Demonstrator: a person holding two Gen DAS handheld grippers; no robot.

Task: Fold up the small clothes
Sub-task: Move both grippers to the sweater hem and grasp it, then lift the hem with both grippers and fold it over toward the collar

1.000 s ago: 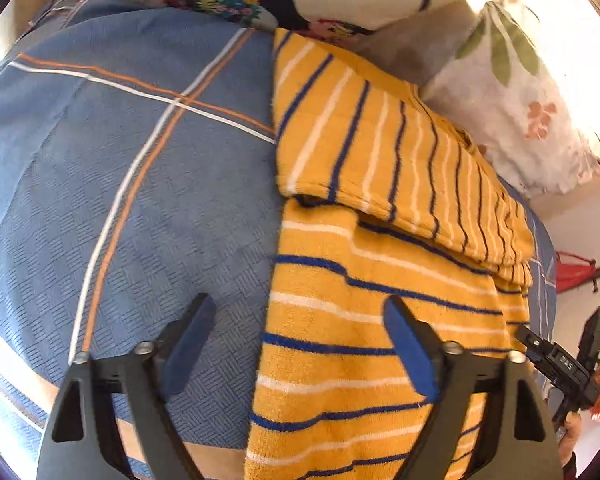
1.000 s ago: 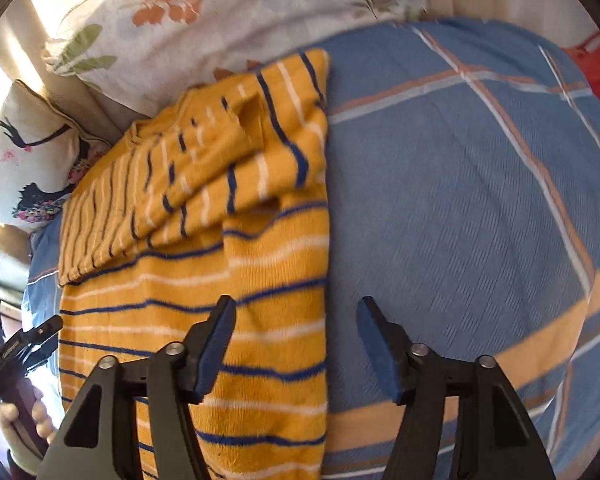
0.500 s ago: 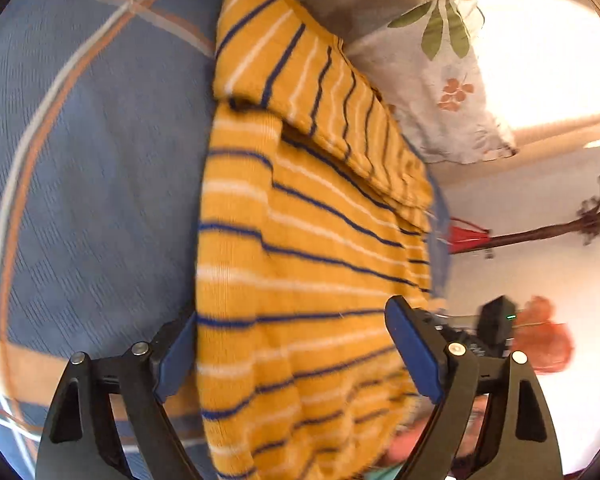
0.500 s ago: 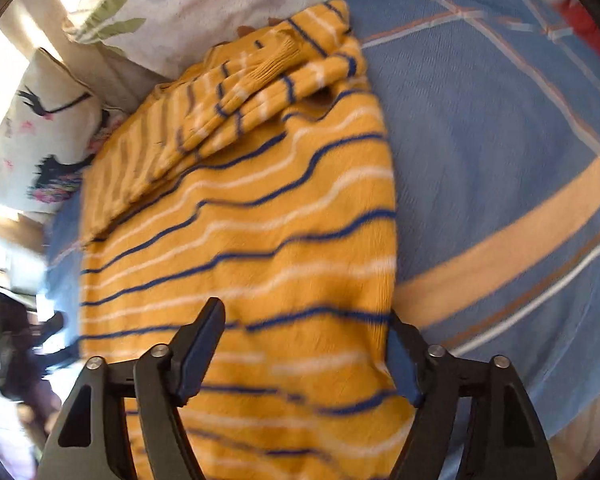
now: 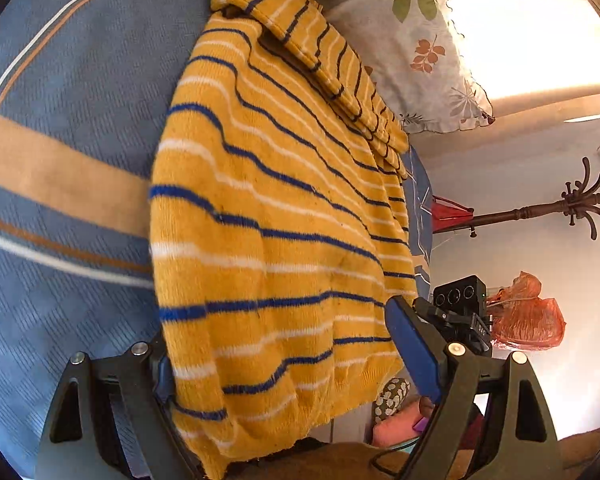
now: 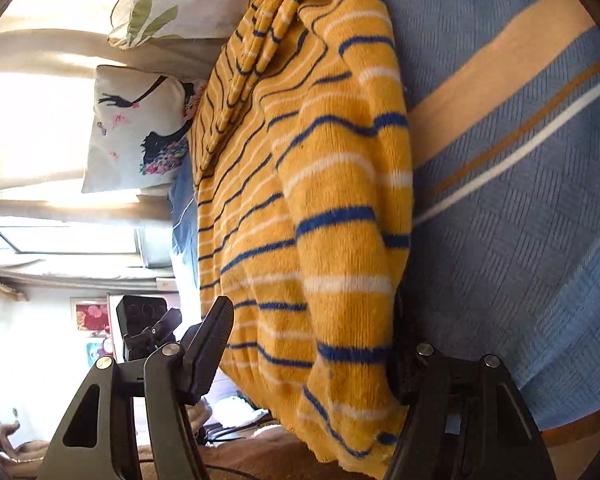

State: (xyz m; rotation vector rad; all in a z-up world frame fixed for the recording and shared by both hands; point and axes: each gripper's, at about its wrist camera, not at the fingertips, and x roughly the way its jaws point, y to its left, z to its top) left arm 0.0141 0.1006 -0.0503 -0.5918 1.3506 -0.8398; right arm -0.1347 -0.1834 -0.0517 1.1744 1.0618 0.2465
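Note:
A yellow sweater (image 5: pixel 268 208) with blue and white stripes lies on the blue checked bedsheet (image 5: pixel 80 80), its sleeves folded across the far end. My left gripper (image 5: pixel 288 360) is open and straddles one corner of the hem. The cloth covers its left finger, and its right finger (image 5: pixel 412 352) stands free beside the hem. My right gripper (image 6: pixel 304 352) is open around the other corner of the sweater (image 6: pixel 320 200). Its left finger (image 6: pixel 208 344) is bare; its right finger is hidden behind the cloth. I see no pad pressing on the fabric.
A leaf-print pillow (image 5: pixel 420 48) and a second, figure-print pillow (image 6: pixel 140 128) lie beyond the sweater. The hem hangs over the bed's near edge. A dark coat stand (image 5: pixel 540 208) and an orange bag (image 5: pixel 528 312) stand past the bed.
Both grippers have swung along the sweater to its hem. The hem corners, which lay ahead of the fingers, now sit between the jaws of each gripper.

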